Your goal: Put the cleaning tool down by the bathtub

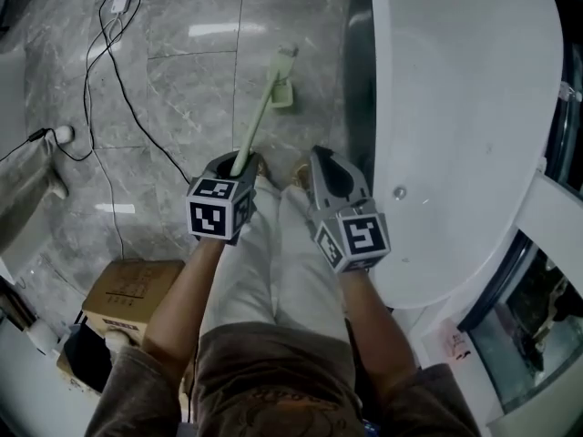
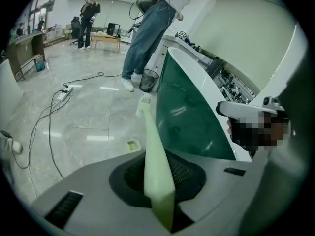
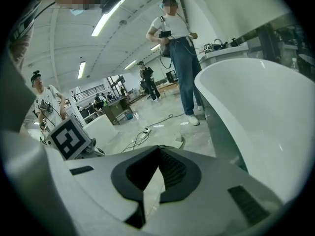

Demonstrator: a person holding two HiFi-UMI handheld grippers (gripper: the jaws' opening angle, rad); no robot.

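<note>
The left gripper (image 1: 239, 164) is clamped on the handle of the pale green, long-handled plastic cleaning tool (image 1: 261, 114), gripping it near its lower end. The tool slants forward over the grey marble floor (image 1: 182, 89), and its far end lies close to the dark outer side of the white oval bathtub (image 1: 455, 107). The right gripper (image 1: 321, 157) is held beside the left one, just by the tub's rim, with its jaws together on nothing.

We could read no text anywhere: the dark print on the cardboard box (image 1: 132, 289) and the sticker (image 1: 455, 344) below the bathtub (image 1: 474, 107) were too small.
</note>
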